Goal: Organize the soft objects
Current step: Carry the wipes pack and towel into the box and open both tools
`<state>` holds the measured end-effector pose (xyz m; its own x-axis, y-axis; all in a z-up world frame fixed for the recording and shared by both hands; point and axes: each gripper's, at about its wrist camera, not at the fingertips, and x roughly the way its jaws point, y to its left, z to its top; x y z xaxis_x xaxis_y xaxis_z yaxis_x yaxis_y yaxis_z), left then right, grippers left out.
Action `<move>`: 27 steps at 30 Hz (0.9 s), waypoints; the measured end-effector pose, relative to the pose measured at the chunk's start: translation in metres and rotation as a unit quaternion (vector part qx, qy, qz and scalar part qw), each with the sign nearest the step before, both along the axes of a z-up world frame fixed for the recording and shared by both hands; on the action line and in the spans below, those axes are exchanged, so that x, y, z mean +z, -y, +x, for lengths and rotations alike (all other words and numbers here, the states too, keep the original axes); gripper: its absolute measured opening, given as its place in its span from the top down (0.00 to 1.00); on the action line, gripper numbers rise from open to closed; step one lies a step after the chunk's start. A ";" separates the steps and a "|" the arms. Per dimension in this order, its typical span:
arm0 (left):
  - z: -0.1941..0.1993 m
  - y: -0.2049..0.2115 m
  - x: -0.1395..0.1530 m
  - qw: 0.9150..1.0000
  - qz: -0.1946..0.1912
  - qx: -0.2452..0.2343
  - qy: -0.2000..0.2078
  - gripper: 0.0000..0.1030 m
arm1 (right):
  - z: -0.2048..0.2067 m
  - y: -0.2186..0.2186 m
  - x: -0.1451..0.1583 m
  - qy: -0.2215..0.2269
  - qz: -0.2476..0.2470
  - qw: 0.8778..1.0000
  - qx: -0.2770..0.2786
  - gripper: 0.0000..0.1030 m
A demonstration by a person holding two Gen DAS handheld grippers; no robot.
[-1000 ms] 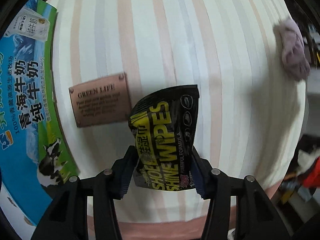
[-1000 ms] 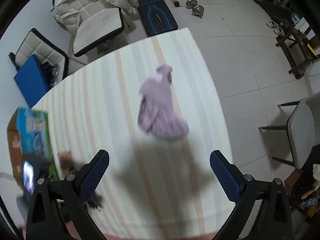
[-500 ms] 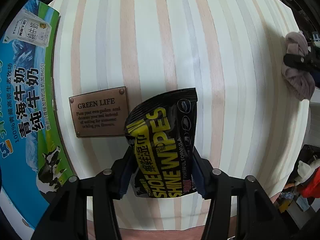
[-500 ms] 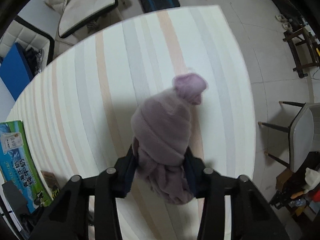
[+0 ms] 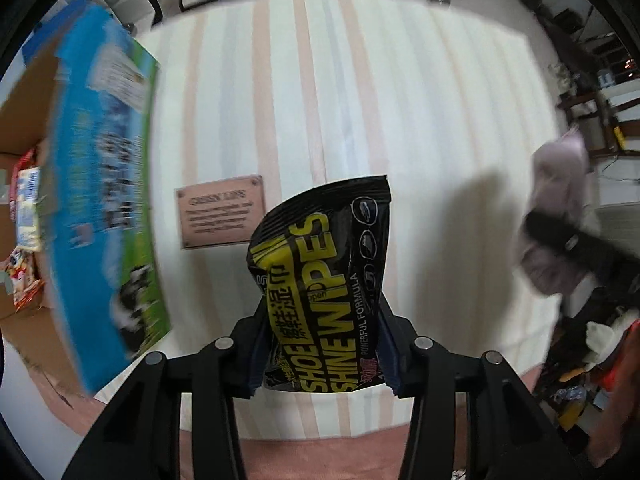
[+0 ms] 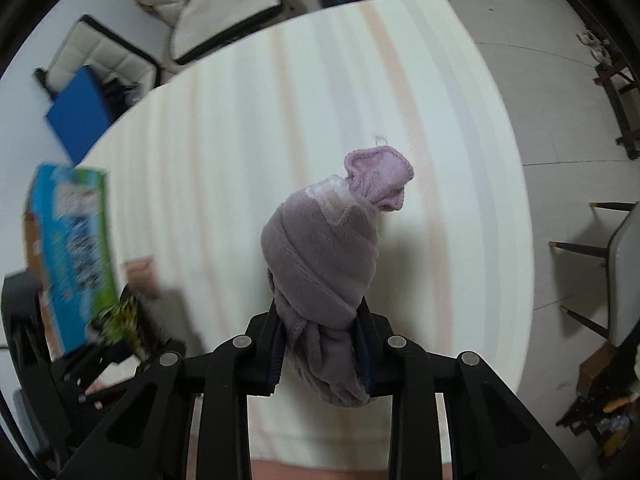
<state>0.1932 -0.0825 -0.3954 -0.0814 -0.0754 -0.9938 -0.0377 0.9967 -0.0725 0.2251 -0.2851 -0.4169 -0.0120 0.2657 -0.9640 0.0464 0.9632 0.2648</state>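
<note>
A black foil pack of shoe shine wipes, printed in yellow capitals with some Chinese characters, is seen standing upright between the jaws of the left gripper, lifted clear above the striped tablecloth. Its top edge is crimped and its lower end is squeezed narrow where the pads press in from both sides. A rolled mauve sock, ribbed, with a paler pink cuff turned out at its top, is pinched in the right gripper and held above the same cloth; its loose end hangs below the pads.

The lower corners of the wipes pack are covered by the blue pads. The blue-and-green milk carton at the left is smeared by motion, so its print cannot be read, and the lettering on the small brown plaque lying flat on the cloth is likewise blurred. In the left wrist view the sock is seen at the right edge, crossed by a dark bar that is probably a finger of the other gripper, though the blur leaves this unsure. An open cardboard box is cut off at the left border.

Both sets of jaws have just been closing further and are clamped on their soft loads.
</note>
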 end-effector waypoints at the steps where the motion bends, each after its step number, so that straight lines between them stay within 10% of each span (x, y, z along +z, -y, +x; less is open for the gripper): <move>1: -0.004 -0.005 0.017 1.000 -0.005 0.002 0.015 0.59 | -0.008 -0.003 0.009 0.005 0.009 1.000 0.001 0.70; 13: -0.016 -0.139 0.156 0.993 0.008 0.030 0.114 0.59 | -0.059 -0.133 0.150 0.093 0.077 0.991 0.063 0.70; 19: -0.013 -0.220 0.155 0.992 0.045 0.037 0.113 0.59 | -0.066 -0.227 0.178 0.104 0.084 0.986 0.099 0.70; 27: 0.000 -0.290 0.104 0.996 0.074 0.024 0.042 0.59 | -0.063 -0.343 0.144 0.081 0.037 0.986 0.142 0.70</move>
